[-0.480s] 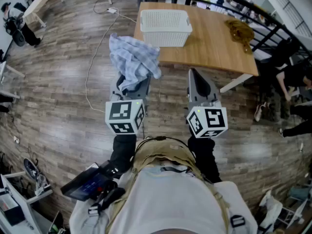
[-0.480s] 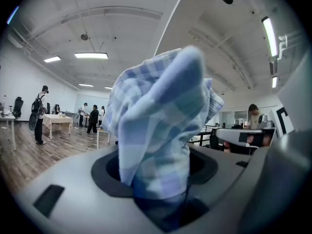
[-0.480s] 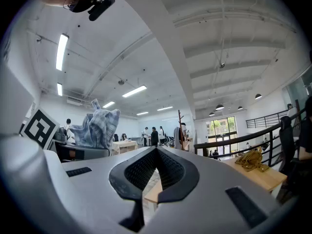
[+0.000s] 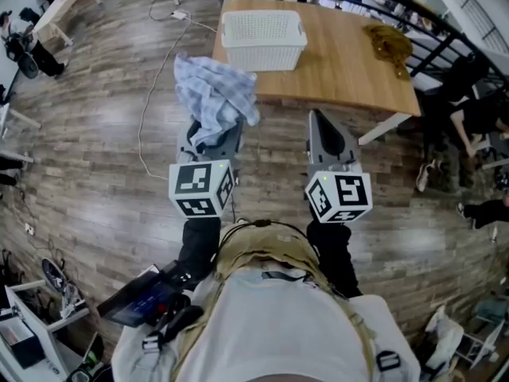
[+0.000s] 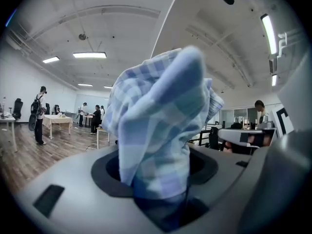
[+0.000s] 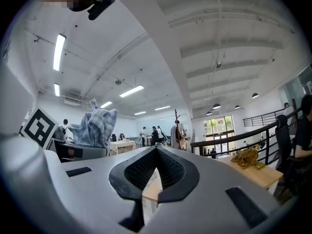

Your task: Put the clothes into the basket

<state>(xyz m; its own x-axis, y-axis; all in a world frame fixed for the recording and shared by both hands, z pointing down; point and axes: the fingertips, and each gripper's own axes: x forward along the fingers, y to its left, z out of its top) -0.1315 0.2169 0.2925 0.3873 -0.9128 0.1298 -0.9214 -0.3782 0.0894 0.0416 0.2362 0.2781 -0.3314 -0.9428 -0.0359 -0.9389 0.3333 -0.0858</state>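
Note:
A blue and white checked cloth (image 4: 215, 94) bulges up out of my left gripper (image 4: 213, 138), whose jaws are shut on it; in the left gripper view the checked cloth (image 5: 156, 130) fills the middle between the jaws. A white slatted basket (image 4: 263, 40) stands on the near left part of the wooden table (image 4: 342, 62), just beyond the cloth. A brown crumpled garment (image 4: 390, 44) lies at the table's right end, and shows as a brown garment (image 6: 248, 158) in the right gripper view. My right gripper (image 4: 322, 130) points at the table edge, jaws shut on nothing.
A white cable (image 4: 155, 70) trails over the plank floor to the left of the table. A black railing (image 4: 445, 22) runs behind the table on the right. People sit by the right edge (image 4: 477, 126). A table leg (image 4: 380, 134) slants down at the right.
Both grippers and the cloth have shifted slightly nearer the table; the basket and table sit a little higher in the head view. Grips are the same.

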